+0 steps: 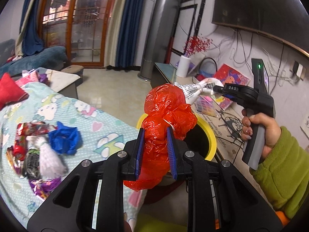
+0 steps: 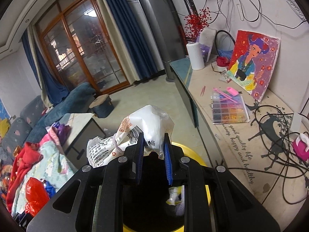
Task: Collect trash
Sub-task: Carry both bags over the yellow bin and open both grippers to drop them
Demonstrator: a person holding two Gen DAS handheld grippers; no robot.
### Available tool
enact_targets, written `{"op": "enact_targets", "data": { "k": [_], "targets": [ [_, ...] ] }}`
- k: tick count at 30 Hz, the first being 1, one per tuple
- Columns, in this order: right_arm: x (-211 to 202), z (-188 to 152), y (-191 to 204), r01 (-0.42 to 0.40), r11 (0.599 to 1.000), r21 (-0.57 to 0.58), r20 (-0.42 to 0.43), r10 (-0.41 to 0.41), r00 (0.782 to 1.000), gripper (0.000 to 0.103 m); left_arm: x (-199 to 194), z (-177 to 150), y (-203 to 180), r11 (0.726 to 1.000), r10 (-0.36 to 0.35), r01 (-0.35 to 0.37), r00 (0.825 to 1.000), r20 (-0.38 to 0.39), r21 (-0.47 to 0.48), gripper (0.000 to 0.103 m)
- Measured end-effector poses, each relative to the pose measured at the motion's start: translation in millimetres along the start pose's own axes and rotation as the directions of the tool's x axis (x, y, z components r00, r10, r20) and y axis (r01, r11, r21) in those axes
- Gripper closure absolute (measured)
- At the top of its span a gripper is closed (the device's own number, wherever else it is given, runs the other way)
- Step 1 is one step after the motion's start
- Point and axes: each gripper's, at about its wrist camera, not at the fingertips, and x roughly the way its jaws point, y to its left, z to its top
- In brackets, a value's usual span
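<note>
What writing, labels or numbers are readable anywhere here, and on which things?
"good quality life happy and healthy": cursive on the beige deer-print mat.
"6 9781": under the barcode on the crumpled white plastic wrapper; its small print is unreadable.
"DAS", uncertain: on the black handheld right gripper.
Red crumpled plastic bag: no text.

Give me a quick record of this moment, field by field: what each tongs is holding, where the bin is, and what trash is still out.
left tongs: shut on red plastic bag
right tongs: shut on white printed wrapper
yellow bin: below both tongs, some trash already inside
still out: blue crumpled bag and snack wrappers on patterned blanket
</note>
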Motion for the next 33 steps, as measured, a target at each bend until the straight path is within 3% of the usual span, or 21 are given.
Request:
{"op": "enact_targets", "data": {
  "k": [12,18,26,33],
  "targets": [
    [14,-3,-24,0.076,0.997,-0.004,0.001,-0.076,0.997,0.084,47,-5,-30,0.995,-0.047,0.055,0.994,-0.094,0.082,0.087],
    [23,-8,-32,0.089,0.996,0.001,-0.018,-0.089,0.996,0.084,71,-11,-37,0.994,-0.075,0.085,0.986,-0.152,0.063,0.087],
    [35,-15,-34,0.067,0.998,0.012,-0.060,-0.066,0.996,0.081,97,-12,-38,0.995,-0.083,0.092,0.973,-0.215,0.032,0.086],
    [44,-21,-30,0.029,0.999,0.013,-0.101,-0.028,0.995,0.078,110,-12,-39,0.995,-0.083,0.093,0.972,-0.221,0.032,0.086]
  ]
}}
